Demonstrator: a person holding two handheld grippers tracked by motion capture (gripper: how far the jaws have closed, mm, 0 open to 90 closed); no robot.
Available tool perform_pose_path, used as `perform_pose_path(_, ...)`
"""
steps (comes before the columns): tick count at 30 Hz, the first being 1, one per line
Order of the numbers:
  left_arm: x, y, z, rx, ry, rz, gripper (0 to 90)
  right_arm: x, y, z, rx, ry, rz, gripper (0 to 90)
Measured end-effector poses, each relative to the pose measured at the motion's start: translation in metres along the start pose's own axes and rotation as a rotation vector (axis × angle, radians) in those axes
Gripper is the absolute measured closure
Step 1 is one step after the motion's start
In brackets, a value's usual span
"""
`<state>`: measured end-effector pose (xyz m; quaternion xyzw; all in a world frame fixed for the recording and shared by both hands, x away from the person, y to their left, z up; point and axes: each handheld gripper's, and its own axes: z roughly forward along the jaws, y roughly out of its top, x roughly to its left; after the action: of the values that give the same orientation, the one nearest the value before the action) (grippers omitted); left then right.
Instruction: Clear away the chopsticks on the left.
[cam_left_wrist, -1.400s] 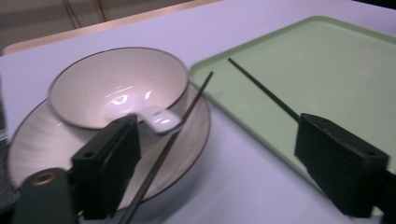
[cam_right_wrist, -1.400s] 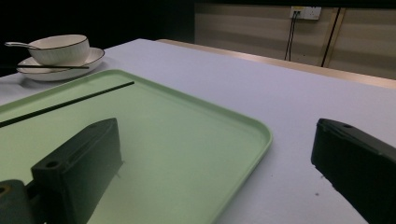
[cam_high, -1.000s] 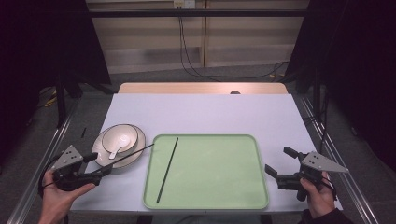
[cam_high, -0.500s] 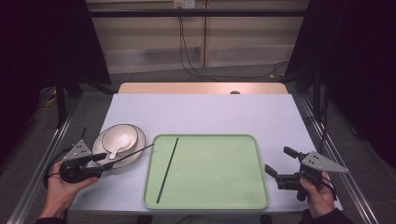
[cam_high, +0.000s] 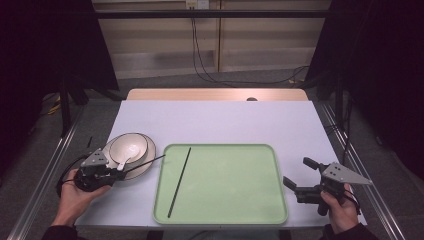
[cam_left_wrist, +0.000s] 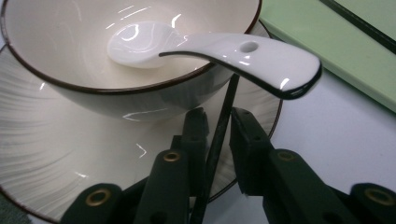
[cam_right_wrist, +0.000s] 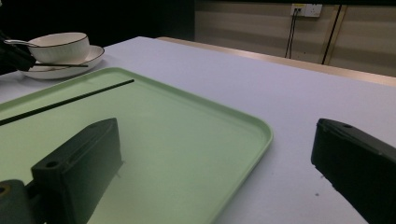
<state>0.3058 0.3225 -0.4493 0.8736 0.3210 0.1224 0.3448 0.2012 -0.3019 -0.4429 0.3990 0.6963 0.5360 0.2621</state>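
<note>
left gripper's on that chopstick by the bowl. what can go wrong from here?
1. The chopstick runs under the spoon handle, which overhangs the bowl rim. Lifting it straight up may flip the spoon out.
2. The left gripper has the thin stick between its fingers near one end, so it may pivot or slip.
3. The fingers sit over the plate, close to the bowl; a sideways pull may nudge the crockery.

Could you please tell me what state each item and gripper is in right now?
Left gripper: shut on a black chopstick.
Right gripper: open, holding nothing.
Second chopstick: lying flat in the green tray.
Bowl: upright on its saucer.
Ceramic spoon: resting in the bowl, handle over the rim.
</note>
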Motion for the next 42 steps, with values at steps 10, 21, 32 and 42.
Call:
perform_pose_path(10,-0.004,0.003,0.002,-0.024,-0.056,-0.015,86.1,0.0,0.0,0.0,-0.002,0.003,-0.005,1.2)
perform_pose_path(21,-0.021,0.01,-0.014,-0.123,-0.057,-0.113,86.1,0.0,0.0,-0.001,-0.007,0.0,-0.007,1.2)
perform_pose_path(32,-0.044,0.015,-0.024,-0.178,-0.063,-0.16,86.2,0.0,0.001,-0.001,-0.014,-0.002,-0.002,1.2)
perform_pose_path(42,-0.066,0.011,-0.026,-0.182,-0.05,-0.206,86.2,0.0,0.001,-0.001,-0.014,0.001,-0.005,1.2)
